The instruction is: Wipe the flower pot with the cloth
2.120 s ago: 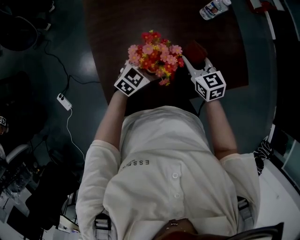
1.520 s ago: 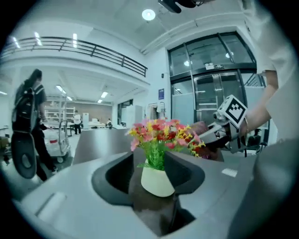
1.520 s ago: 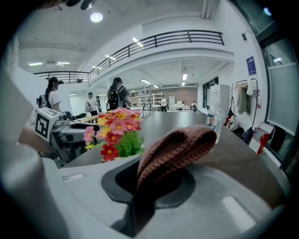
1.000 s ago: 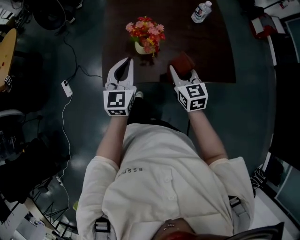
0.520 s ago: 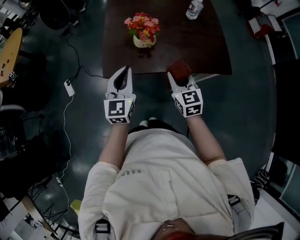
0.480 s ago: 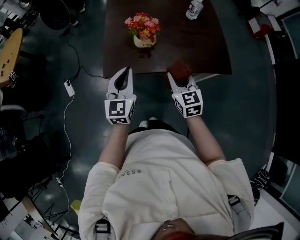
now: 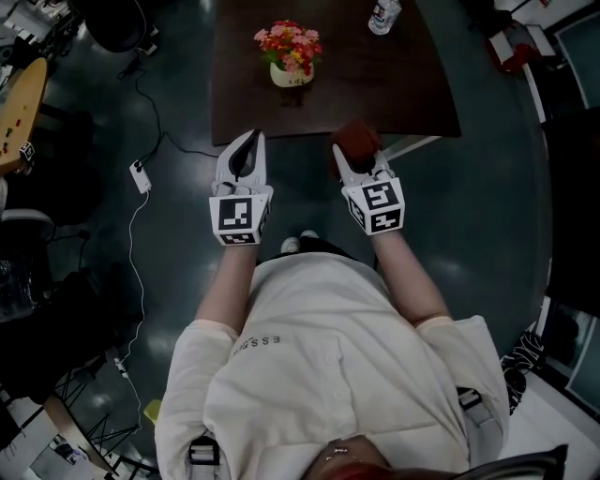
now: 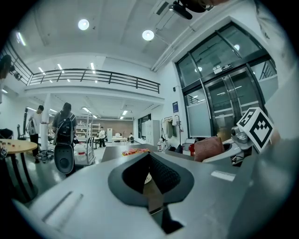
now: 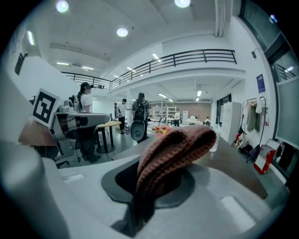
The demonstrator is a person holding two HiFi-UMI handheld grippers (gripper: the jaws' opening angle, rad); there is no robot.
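Flower pot (image 7: 287, 75) with pink and red blooms sits at 12 o'clock on the dark table (image 7: 389, 89), well apart from both grippers. Left gripper (image 7: 247, 141), around 11 o'clock, has its jaws pinched together on nothing. Right gripper (image 7: 349, 157), at 1 o'clock, is clamped on the reddish knitted cloth (image 7: 357, 137). Water bottle (image 7: 382, 13) sits at the table's far edge.

Upright flower pot (image 7: 287, 76); folded reddish cloth (image 7: 356, 138)

Dark glossy floor (image 7: 506, 187), brown table (image 7: 375, 84), railed mezzanine (image 8: 93, 76), round ceiling lights (image 8: 148, 35), glass doors (image 8: 224, 105)
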